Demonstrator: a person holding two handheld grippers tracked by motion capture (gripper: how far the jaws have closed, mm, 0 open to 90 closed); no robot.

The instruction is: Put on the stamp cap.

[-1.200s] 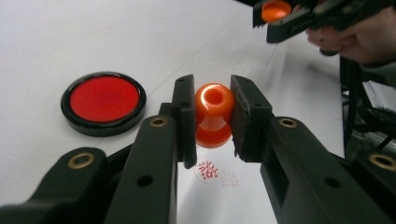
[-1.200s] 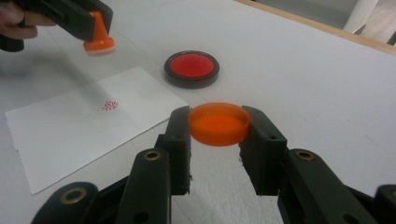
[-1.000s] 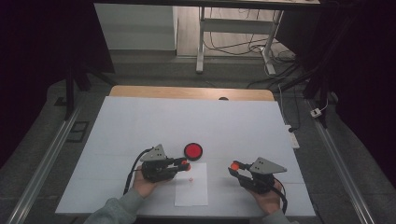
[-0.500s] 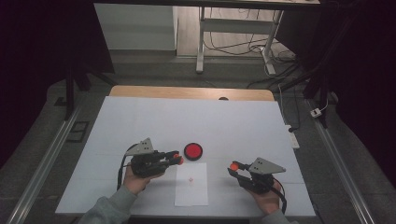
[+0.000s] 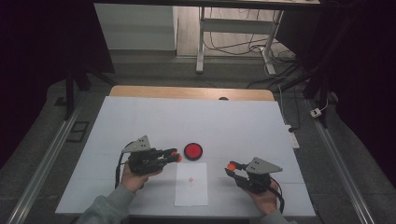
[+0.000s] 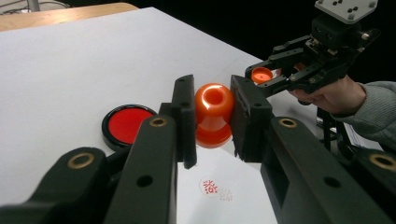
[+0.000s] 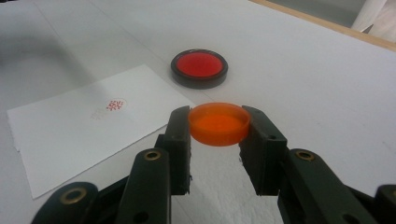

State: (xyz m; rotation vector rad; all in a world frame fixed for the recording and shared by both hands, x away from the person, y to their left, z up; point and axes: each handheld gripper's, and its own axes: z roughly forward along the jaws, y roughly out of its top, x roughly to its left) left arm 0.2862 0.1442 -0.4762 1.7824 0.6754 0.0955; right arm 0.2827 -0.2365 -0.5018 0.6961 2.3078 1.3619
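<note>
High view: left gripper (image 5: 173,156) hovers just left of the round black ink pad w/ red centre (image 5: 193,151); right gripper (image 5: 229,167) right of the pad; white paper sheet (image 5: 191,184) just below it.

Left gripper view: jaws clamped on the glossy orange plastic stamp (image 6: 214,114) by its waist; likely light, stiff, slick, so grip the narrow neck; red seal mark (image 6: 211,187) reads here.

Right gripper view: jaws clamped on the shallow orange plastic cap (image 7: 219,123), pad beyond; its hollow shows here, just a dot from above.

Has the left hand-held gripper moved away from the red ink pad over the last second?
Yes. The left hand-held gripper backed off leftward from the red ink pad, then settled.
</note>
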